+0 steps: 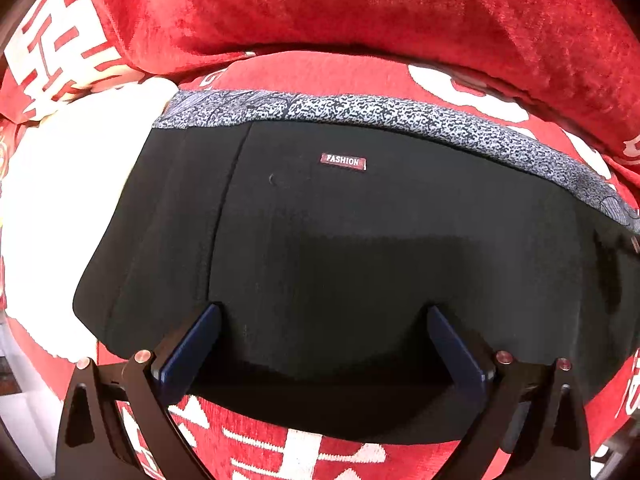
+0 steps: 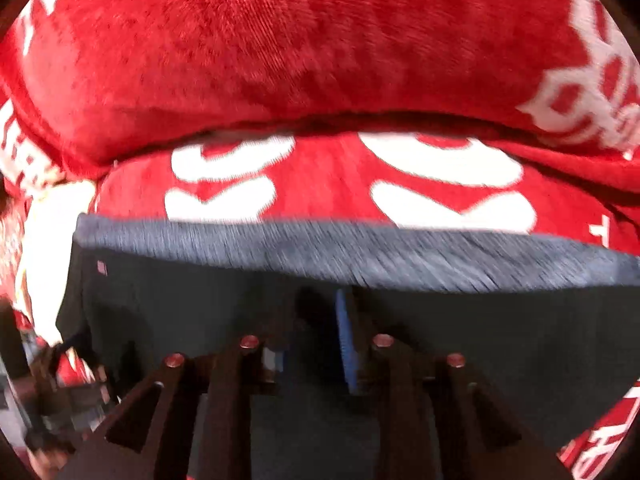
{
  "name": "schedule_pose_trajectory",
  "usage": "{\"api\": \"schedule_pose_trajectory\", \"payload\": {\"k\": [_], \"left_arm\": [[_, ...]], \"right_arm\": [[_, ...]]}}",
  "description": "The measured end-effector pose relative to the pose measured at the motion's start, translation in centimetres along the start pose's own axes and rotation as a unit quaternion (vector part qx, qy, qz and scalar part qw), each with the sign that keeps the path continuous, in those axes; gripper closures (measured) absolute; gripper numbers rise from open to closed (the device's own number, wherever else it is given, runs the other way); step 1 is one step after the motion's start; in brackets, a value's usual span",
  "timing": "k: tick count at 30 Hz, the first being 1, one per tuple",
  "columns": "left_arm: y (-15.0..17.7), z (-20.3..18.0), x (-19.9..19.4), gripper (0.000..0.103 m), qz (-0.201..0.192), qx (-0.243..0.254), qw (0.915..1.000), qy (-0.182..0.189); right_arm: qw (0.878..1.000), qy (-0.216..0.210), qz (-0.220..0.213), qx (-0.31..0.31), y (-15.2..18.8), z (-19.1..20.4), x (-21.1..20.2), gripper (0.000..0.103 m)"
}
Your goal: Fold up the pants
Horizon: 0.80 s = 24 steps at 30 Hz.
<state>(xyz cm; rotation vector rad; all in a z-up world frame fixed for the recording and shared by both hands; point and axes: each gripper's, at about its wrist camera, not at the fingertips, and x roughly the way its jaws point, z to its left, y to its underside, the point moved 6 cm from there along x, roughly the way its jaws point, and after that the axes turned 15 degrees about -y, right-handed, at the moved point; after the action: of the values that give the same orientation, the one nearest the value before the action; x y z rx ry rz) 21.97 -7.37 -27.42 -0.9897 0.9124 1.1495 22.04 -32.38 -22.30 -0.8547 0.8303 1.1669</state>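
We see the black pants (image 1: 360,260) folded flat on the red blanket (image 1: 360,12), grey waistband (image 1: 400,118) toward twelve o'clock. Dragging could rumple them. Our left gripper (image 1: 324,312) gapes wide, empty; our right gripper (image 2: 316,320), blurred, seems narrowly parted, holding nothing.

Left gripper (image 1: 322,312) pointed steeply down, jaws spread wide; blue pads (image 1: 192,344) set well apart, nothing clamped between them (black linkage arms splayed at bottom corners of left wrist view). Right gripper (image 2: 316,328) likewise aimed down, jaws parted only narrowly; one blue pad (image 2: 345,340) seen edge-on, other side dark and hard to make out. Right wrist view smeared by motion blur. Whether anything is pinched there cannot be told. No hand or sleeve seen.
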Motion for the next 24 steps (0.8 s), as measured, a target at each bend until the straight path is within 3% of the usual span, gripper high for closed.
{"api": "schedule_pose_trajectory", "payload": {"k": [2, 9, 18, 24], "left_arm": [[0.0, 0.0, 0.0, 0.000, 0.000, -0.002, 1.0000, -0.003], [0.2, -0.4, -0.5, 0.000, 0.009, -0.010, 0.9997, -0.018], [1.3, -1.5, -2.6, 0.000, 0.042, -0.003, 0.9986, -0.034], [1.8, -5.2, -6.5, 0.000, 0.027, 0.039, 0.9986, -0.022]], "right_arm": [[1.000, 0.001, 0.006, 0.002, 1.8, -0.6, -1.1, 0.062], [0.998, -0.001, 0.029, 0.055, 7.0, -3.9, -2.7, 0.062], [0.995, -0.022, 0.013, 0.092, 9.2, -5.9, -5.2, 0.062], [0.993, -0.031, 0.005, 0.118, 10.6, -8.3, -7.5, 0.062]]}}
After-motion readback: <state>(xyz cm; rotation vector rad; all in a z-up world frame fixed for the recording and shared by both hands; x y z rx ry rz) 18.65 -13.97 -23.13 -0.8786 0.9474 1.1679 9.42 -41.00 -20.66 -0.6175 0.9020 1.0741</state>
